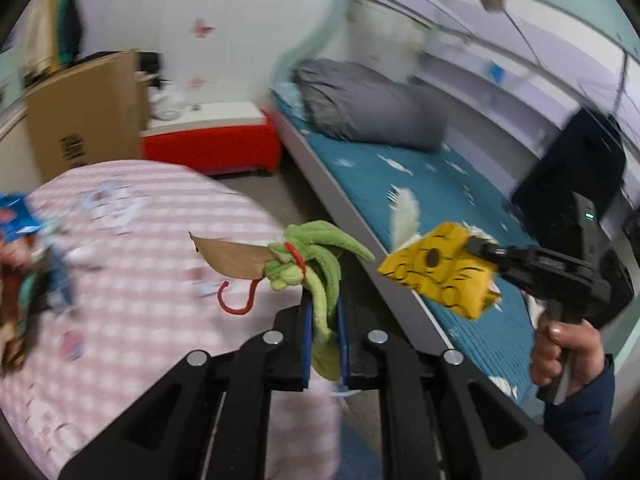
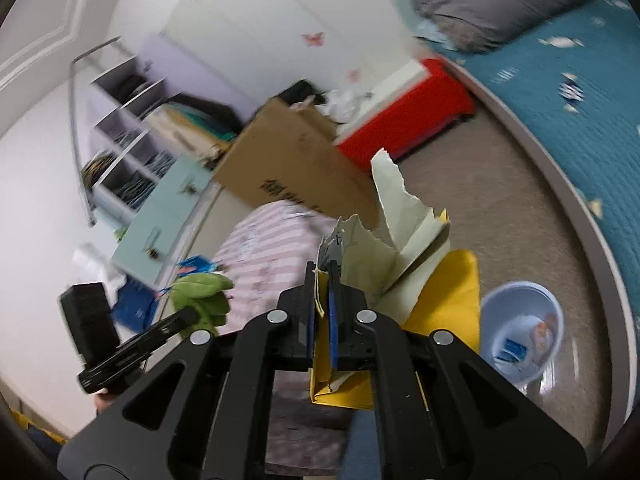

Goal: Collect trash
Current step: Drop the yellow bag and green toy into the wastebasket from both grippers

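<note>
My left gripper (image 1: 324,320) is clamped on a green plush toy (image 1: 316,264) above the pink checked bedding (image 1: 140,240); my right gripper (image 2: 322,292) pinches torn yellow packaging (image 2: 440,292), near the blue wastebasket (image 2: 520,332)

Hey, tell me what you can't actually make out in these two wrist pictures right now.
- Left wrist view: colourful clutter at the left edge, blurred and cut off by the frame.
- Right wrist view: contents of the pale blue plastic bin, too small and blurred to identify.
- Right wrist view: print on the brown cardboard box, smeared by motion blur.
</note>
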Demonstrator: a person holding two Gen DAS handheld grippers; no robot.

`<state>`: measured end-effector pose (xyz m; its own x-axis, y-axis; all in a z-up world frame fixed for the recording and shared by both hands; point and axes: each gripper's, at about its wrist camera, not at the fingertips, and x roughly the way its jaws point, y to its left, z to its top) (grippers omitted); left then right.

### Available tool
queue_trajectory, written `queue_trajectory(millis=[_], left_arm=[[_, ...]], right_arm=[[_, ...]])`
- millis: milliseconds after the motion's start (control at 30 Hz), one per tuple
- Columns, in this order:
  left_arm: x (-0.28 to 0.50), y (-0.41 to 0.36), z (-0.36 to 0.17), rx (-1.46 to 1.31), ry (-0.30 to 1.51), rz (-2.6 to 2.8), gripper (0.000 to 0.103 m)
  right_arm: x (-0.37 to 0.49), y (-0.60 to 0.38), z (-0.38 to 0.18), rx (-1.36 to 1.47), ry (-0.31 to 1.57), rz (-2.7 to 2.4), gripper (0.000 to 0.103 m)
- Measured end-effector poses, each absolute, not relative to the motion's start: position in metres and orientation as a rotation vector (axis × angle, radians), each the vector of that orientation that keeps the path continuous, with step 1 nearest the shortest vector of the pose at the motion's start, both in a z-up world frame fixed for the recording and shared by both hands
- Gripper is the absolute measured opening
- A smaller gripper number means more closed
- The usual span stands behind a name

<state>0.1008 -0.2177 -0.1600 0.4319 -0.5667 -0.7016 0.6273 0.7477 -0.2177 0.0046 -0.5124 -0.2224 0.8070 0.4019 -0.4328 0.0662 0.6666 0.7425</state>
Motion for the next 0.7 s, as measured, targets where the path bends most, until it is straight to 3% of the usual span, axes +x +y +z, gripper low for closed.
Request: queue_trajectory(millis=[367, 433, 500, 533, 700], left_arm=[[0.105, -0.36, -0.251, 0.268, 1.069, -0.86, 0.01], [0.107, -0.375, -0.272, 0.288, 1.126, -0.858, 0.01], [0.11, -0.39, -0.292, 0.313, 1.169, -0.85, 0.01], [0.111, -0.396, -0.299, 0.322, 1.182, -0.845, 0.01], [0.124, -0.417, -0.337, 0.359, 1.265, -0.815, 0.01]], right_arm=[[0.034, -0.568, -0.385, 1.041, 0.853, 0.072, 0.005], [0.042, -0.573, -0.42, 1.095, 0.889, 0.061, 0.01], [0.053, -0.576, -0.46, 1.159, 0.97, 0.047, 0.054], [0.057, -0.577, -0.475, 1.172, 1.006, 0.031, 0.09], [0.042, -0.584, -0.514, 1.233, 1.016, -0.091, 0.09]])
